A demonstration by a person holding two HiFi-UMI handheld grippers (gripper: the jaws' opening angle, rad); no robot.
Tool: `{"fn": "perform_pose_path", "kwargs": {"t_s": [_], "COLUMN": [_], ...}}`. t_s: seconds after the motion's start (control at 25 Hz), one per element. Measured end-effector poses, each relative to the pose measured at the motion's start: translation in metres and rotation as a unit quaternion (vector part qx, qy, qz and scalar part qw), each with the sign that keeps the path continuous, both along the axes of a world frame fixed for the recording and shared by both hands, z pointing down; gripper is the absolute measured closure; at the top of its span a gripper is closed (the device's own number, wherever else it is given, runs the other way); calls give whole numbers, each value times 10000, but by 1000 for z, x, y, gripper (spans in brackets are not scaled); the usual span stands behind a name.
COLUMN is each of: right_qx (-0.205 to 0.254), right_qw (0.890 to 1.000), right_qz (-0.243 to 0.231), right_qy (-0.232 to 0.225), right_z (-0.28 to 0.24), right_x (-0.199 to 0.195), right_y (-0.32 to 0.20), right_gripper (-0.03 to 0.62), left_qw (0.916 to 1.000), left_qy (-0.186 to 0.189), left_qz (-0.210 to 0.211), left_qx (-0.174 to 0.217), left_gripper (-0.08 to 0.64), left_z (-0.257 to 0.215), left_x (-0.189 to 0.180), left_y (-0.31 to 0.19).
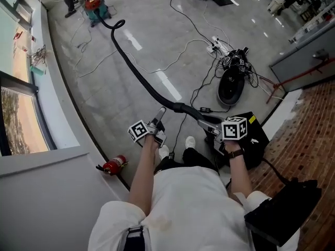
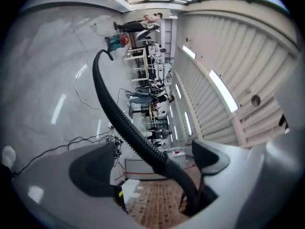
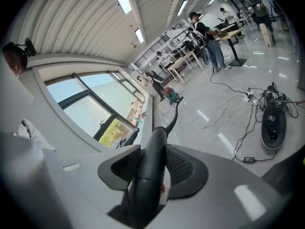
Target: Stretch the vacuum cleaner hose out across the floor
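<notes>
A black ribbed vacuum hose runs from the teal and red vacuum cleaner at the far left across the grey floor to my hands. My right gripper is shut on the hose's smooth stiff end, both pads pressed against the tube. My left gripper stands wide open just left of it. In the left gripper view the hose passes between the spread fingers without either pad touching it. The vacuum cleaner also shows small and far off in the right gripper view.
A black oval device with tangled cables and a power strip lies right of the hose. A red fire extinguisher stands by the window wall. A black bag sits on the brick floor. People stand at the far end.
</notes>
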State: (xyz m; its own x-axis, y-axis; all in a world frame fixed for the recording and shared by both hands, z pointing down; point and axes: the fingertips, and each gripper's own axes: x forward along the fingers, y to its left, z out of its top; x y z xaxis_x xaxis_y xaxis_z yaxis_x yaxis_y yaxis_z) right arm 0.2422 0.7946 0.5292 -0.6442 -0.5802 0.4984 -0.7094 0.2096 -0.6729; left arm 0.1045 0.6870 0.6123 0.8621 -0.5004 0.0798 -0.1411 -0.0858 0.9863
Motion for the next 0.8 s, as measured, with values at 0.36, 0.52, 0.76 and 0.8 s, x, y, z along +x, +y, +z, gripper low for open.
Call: {"fn": "perform_pose_path", "kwargs": {"t_s": [0.36, 0.52, 0.76, 0.8], "right_qx": [369, 663, 1400, 1569], "right_qw": [9990, 9973, 9883, 9859], "right_qz": [-187, -266, -561, -553], "right_qy": [139, 147, 238, 203], "right_z": [-29, -46, -80, -86], "right_x": [7, 14, 12, 8], "right_y": [2, -1, -5, -5], "right_gripper": [430, 430, 428, 425], "left_qw": [9915, 9839, 9847, 9838], "left_qy": [630, 1206, 1489, 1545], "left_qz": [7, -349, -740, -786], "left_qx": [-1137, -1272, -525, -457], "left_gripper": [228, 307, 339, 342], "left_z": [29, 17, -61, -72], "left_x": [61, 68, 67, 63], "left_y": [-32, -41, -67, -70]}}
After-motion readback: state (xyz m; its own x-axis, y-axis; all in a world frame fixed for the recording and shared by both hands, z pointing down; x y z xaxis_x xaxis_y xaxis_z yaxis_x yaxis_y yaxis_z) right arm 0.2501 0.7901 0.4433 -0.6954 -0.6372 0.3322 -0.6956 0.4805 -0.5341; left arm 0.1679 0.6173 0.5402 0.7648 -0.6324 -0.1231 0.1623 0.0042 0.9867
